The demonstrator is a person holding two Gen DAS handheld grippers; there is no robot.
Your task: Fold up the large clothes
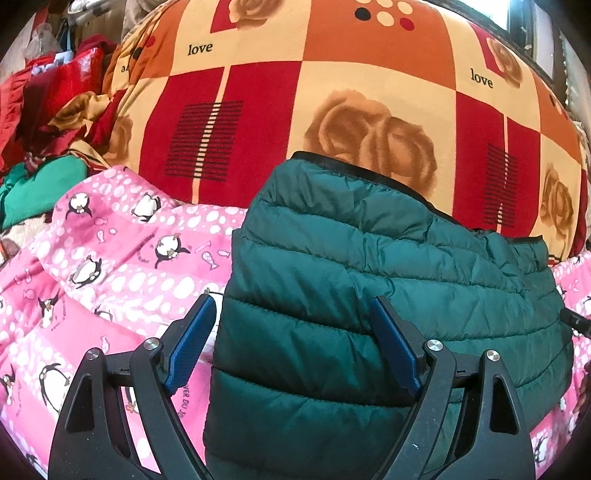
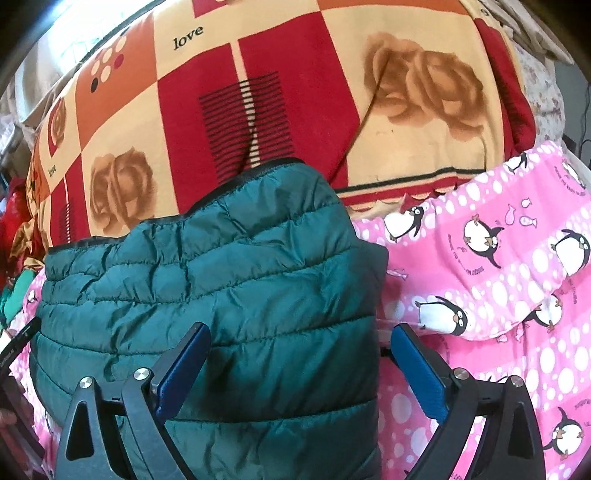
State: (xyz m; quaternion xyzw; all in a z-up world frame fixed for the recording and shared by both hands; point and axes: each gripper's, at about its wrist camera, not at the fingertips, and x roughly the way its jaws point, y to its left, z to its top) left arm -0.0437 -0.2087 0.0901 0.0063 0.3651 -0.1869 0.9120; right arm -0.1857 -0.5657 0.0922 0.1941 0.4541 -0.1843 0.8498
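The left hand-held gripper (image 1: 293,347) stands wide open, its blue-padded fingers (image 1: 192,343) spread on either side of the left edge of a folded green puffer jacket (image 1: 369,266) — one pad over the pink sheet, the other above the quilted fabric, gripping nothing. The right hand-held gripper (image 2: 301,369) is open just as wide and also holds nothing; its fingers (image 2: 419,373) straddle the right edge of the jacket (image 2: 221,280), one over the jacket and one over the sheet.

The jacket lies folded into a compact block, its dark-trimmed edge on the far side, and rests on a pink sheet (image 1: 122,258) printed with penguins, small fish and white spots. The sheet (image 2: 498,280) is rumpled, with a raised fold to the right of the jacket. Just behind the jacket, and touching its far edge, rises a thick blanket (image 1: 332,92) in red, orange and cream squares with brown roses and the word "love" — it fills most of the background in both views (image 2: 295,92).

In the left wrist view a heap of loose clothes (image 1: 44,110) in red, gold and green sits at the far left, beside the blanket. A strip of bright window (image 1: 491,14) shows at the top right of that view, behind the blanket.
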